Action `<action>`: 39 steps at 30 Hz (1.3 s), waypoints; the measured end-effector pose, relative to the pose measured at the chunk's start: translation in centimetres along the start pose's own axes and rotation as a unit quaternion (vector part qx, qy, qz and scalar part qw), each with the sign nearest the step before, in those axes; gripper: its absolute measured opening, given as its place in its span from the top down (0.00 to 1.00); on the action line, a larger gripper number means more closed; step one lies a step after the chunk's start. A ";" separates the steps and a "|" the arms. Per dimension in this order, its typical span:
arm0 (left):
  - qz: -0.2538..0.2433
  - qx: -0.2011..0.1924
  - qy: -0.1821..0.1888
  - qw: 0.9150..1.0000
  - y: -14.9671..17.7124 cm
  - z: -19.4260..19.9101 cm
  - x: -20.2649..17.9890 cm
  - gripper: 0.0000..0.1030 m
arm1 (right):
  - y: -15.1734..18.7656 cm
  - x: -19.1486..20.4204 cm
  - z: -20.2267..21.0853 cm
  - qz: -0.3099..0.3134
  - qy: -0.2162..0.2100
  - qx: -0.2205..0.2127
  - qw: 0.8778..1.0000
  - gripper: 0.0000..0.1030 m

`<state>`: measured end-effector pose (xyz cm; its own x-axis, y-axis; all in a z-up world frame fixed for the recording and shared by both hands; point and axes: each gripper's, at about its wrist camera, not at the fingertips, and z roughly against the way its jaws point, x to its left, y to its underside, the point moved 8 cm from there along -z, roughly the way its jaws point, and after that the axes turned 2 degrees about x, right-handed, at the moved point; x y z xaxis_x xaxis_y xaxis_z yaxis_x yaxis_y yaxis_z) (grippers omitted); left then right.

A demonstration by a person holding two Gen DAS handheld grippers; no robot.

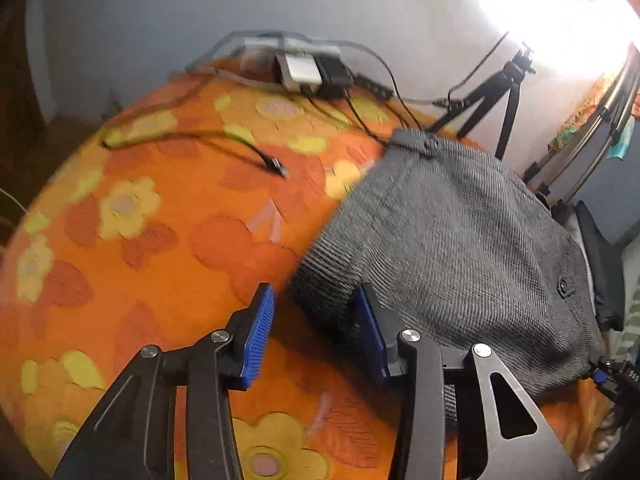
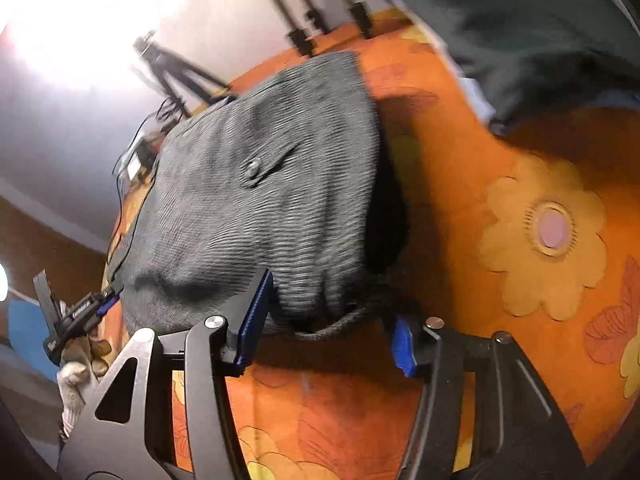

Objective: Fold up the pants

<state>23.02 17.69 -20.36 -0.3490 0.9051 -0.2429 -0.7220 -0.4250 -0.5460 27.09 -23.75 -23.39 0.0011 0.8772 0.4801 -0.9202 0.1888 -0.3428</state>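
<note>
The grey woven pants (image 1: 460, 248) lie folded into a compact stack on an orange flowered cover (image 1: 160, 248). My left gripper (image 1: 316, 332) is open at the stack's near left corner, with its blue pads (image 1: 260, 340) either side of the cloth edge and not closed on it. In the right wrist view the pants (image 2: 260, 200) fill the middle, with a button showing. My right gripper (image 2: 328, 328) is open at the stack's near edge, its jaws wide apart around a fold. The left gripper (image 2: 80, 316) shows at the far left of that view.
A power strip with adapters (image 1: 308, 68) and loose cables (image 1: 240, 148) lie at the far edge of the cover. A black tripod (image 1: 500, 96) stands behind the pants. A dark garment (image 2: 520, 20) lies at the far right. A wall is behind.
</note>
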 end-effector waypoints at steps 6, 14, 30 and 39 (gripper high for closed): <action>-0.082 -0.032 0.021 0.996 -0.7 2.6 -4.3 0.60 | -0.2 -2.8 0.5 -0.060 -0.024 -0.003 0.998 0.41; -0.219 -0.015 0.060 0.974 2.0 2.3 -15.1 0.60 | -0.3 -1.4 -0.9 -0.081 -0.046 0.011 0.996 0.40; -0.341 -0.003 -0.002 0.940 5.4 -5.3 -22.6 0.62 | -0.6 2.4 -0.5 -0.032 -0.078 -0.010 0.996 0.75; -0.373 -0.020 0.016 0.927 7.3 -4.0 -24.2 0.64 | -1.0 4.0 0.5 -0.003 -0.065 -0.032 0.997 0.76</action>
<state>28.63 -7.20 -21.70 0.2567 0.9473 0.1914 -0.7322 0.3199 -0.6012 27.85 -20.68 -20.73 -0.0485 0.8124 0.5811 -0.8934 0.2249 -0.3889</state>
